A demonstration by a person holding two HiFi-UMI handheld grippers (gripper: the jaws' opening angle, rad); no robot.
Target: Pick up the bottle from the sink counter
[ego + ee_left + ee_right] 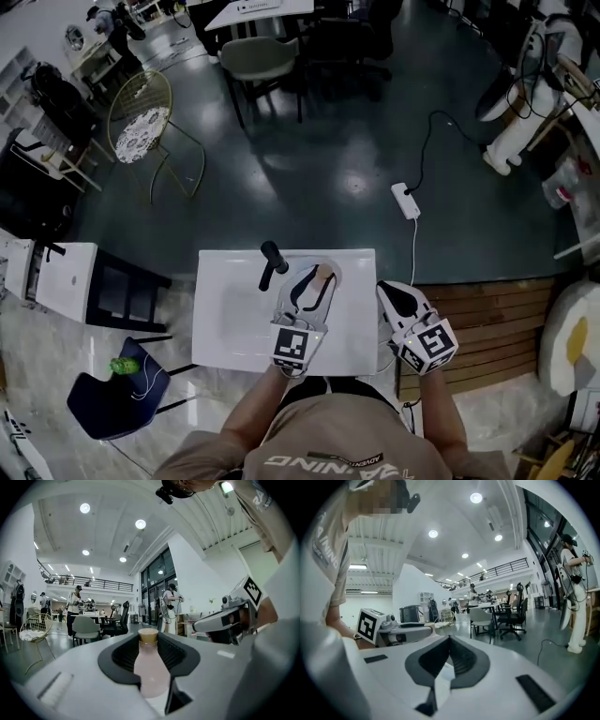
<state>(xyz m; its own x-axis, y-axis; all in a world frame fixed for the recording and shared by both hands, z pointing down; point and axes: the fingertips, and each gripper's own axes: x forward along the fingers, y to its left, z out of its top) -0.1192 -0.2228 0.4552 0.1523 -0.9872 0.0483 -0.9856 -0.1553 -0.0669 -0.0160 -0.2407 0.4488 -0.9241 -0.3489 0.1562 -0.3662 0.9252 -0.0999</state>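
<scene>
A pale pink bottle [150, 670] with a tan cap [324, 273] stands upright between the jaws of my left gripper [314, 278], whose dark pads press on both of its sides. In the head view this gripper is over the white sink counter [225, 314], just right of the black faucet [271, 262]. My right gripper [401, 298] hovers off the counter's right edge, jaws shut tip to tip with nothing between them [449, 641]. It also shows at the right of the left gripper view as the right gripper [229, 619].
A white power strip [406, 201] with a black cable lies on the dark floor beyond the counter. Wooden boards [497, 323] lie to the right. A dark blue chair [117, 394] carries a green thing at the lower left. More chairs [258, 61] and tables stand farther back.
</scene>
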